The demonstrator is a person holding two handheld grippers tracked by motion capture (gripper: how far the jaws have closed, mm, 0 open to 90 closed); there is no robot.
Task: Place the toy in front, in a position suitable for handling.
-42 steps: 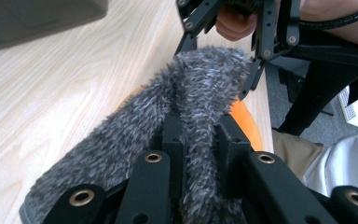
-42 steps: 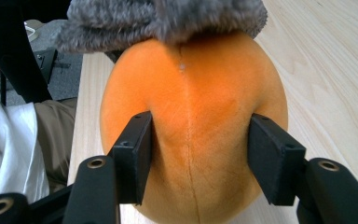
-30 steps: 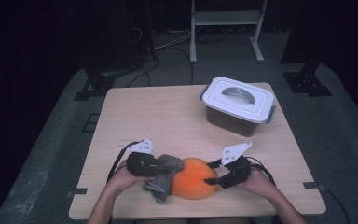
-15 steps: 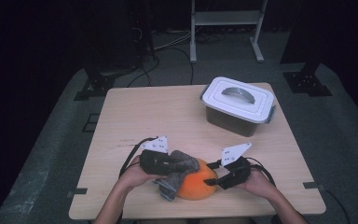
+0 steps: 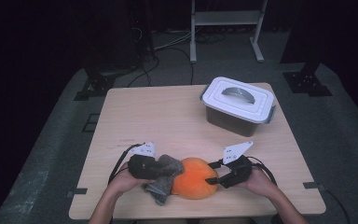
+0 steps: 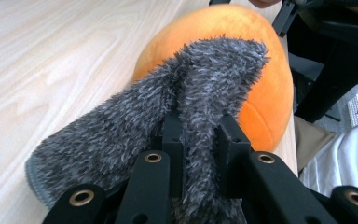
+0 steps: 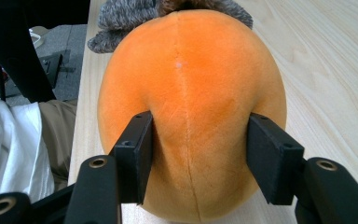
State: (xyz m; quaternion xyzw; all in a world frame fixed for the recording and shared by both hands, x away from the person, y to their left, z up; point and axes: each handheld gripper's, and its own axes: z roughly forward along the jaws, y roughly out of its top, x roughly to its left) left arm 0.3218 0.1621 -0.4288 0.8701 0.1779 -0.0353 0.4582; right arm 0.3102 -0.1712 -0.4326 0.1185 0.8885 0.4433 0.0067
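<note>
Since the earlier frames the left gripper carried the grey fuzzy sock onto the orange plush ball, pinched tight on the fabric. Right gripper squeezes the ball at the table's near edge. Lidded plastic box sits far right.
</note>
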